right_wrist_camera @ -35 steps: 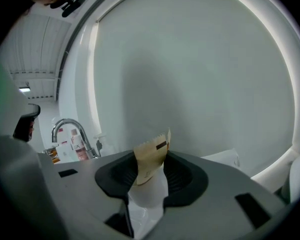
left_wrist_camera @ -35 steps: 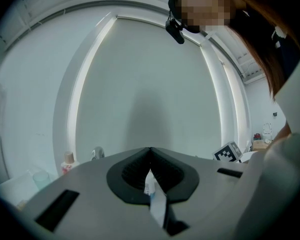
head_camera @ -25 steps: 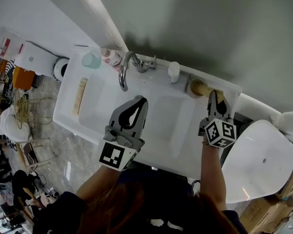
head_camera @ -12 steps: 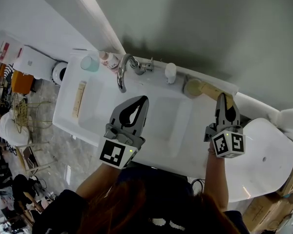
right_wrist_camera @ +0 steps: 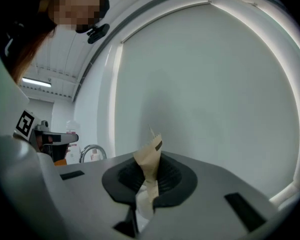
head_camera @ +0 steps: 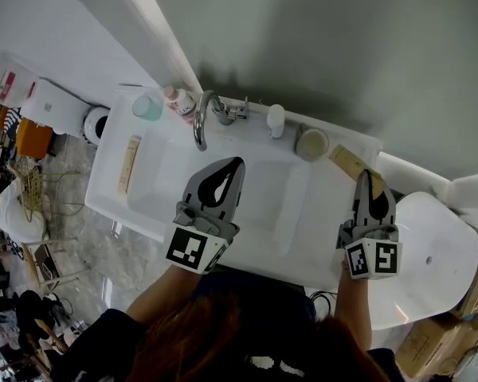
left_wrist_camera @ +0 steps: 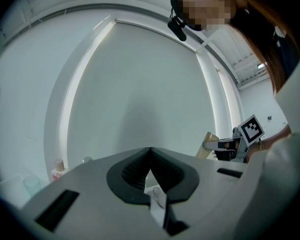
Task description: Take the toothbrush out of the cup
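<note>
**A:** So what's going on over your white sink (head_camera: 143,205)?

**B:** Your left gripper (head_camera: 229,169) hangs over the basin, jaws pinched together on nothing. Your right gripper (head_camera: 367,180) is clamped on the toothbrush (head_camera: 349,161), tan paper wrapper and all.

**A:** And the cup (head_camera: 311,143)?

**B:** It's on the back ledge, right of the tap (head_camera: 201,118). The toothbrush is clear out of it, just to its right.

Toothbrush (head_camera: 349,164) is out! Wrapped in a tan paper sleeve with a serrated end, it's pinched in the right claw (head_camera: 369,178), slanting up toward the wall. The cup (head_camera: 311,143), round and beige, stands upright on the back ledge of the sink (head_camera: 255,127), just beside the sleeve's tip.
</note>
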{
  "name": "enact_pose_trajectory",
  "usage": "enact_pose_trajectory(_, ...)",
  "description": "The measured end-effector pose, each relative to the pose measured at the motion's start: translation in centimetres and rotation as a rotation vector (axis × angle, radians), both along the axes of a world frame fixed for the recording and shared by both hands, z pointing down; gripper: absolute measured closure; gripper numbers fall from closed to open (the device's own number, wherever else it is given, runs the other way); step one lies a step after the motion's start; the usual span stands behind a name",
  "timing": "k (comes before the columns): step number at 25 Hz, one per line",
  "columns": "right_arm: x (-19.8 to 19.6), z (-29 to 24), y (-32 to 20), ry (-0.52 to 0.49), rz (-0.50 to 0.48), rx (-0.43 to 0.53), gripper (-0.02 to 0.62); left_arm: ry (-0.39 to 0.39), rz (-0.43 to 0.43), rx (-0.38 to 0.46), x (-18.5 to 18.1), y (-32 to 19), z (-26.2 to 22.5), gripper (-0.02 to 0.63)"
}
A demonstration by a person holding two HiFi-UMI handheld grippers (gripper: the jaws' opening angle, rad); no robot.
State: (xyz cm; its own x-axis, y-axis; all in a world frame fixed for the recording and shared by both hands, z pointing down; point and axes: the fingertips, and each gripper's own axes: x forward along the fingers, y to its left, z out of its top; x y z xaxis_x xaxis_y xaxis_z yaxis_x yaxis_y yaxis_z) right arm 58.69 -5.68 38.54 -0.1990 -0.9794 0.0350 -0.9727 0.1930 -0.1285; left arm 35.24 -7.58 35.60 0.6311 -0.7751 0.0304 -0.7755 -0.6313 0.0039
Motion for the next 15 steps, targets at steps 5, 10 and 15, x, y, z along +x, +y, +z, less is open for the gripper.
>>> enact_pose_trajectory(5,-1.2,-1.3,1.4,0.035,-0.009,0.005,0.558,0.005,-0.015,0.008,-0.7,0.5,-0.2,0.591)
enact_pose_trajectory(10,-2.4,-2.6,2.3,0.077,-0.024,0.025,0.56,0.014,-0.022,0.025,-1.2,0.8,-0.7,0.591)
enact_pose_trajectory(15,-3.1,-3.7,3.0,0.094,-0.026,0.039,0.56,0.02,-0.021,0.035,-1.4,1.1,-1.2,0.591)
